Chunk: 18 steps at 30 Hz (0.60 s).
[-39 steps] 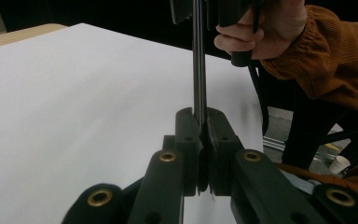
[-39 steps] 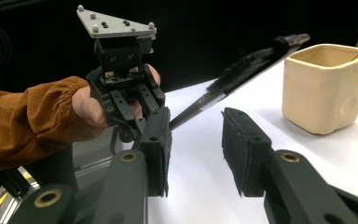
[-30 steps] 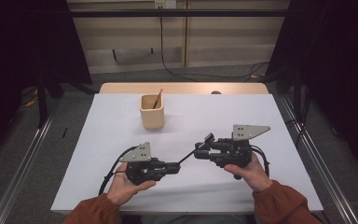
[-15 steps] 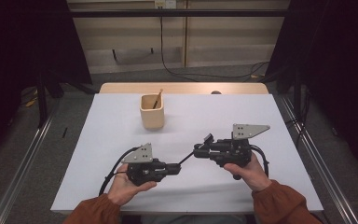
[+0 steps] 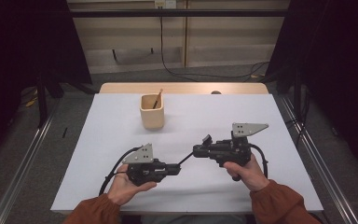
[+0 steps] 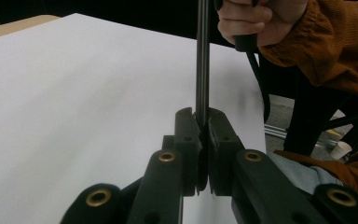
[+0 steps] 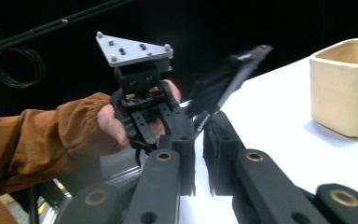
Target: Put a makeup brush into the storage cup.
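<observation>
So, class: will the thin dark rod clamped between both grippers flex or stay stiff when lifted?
Probably stiff: the thin dark rod runs straight from the left gripper towards the right gripper. Likely light, being so slim. Set down, its round-looking shaft might roll.

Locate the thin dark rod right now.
High view: the thin dark rod spans the gap between the left gripper and right gripper, low on the table, nearer than the beige cup.
</observation>
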Each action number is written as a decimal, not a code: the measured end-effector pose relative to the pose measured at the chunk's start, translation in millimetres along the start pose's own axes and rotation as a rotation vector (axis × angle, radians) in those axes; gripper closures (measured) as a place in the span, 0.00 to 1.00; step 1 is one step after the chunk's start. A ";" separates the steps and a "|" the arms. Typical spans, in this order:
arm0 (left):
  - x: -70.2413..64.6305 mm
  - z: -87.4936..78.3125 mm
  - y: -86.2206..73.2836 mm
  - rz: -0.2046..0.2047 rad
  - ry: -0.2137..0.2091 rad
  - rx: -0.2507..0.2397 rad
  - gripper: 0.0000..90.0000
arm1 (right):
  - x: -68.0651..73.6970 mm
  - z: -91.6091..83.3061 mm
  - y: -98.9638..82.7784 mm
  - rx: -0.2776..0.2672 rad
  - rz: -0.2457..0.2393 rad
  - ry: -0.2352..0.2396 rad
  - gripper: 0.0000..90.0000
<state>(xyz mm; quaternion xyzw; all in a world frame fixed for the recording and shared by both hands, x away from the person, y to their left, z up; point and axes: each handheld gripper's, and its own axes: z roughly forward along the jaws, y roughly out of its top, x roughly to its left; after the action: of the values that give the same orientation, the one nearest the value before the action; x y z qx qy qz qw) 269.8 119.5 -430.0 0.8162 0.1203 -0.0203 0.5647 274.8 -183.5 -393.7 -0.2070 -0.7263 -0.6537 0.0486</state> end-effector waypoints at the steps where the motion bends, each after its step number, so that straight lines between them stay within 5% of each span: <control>1: 0.4 0.0 0.0 0.002 0.005 0.004 0.93 | 0.3 0.2 0.0 -0.002 0.004 0.009 0.94; 6: 1.5 0.1 -0.2 -0.005 0.026 0.007 0.89 | 3.7 0.7 -0.1 -0.006 0.001 0.007 0.95; 18: 4.6 -3.9 0.1 -0.057 0.085 -0.031 0.53 | 3.2 -4.5 1.9 -0.020 0.000 -0.004 0.95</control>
<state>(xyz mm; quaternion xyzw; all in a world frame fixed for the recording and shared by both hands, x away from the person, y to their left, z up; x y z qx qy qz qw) 273.9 123.8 -429.3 0.8037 0.1677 0.0003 0.5710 271.7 -187.0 -390.1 -0.2088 -0.7199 -0.6603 0.0451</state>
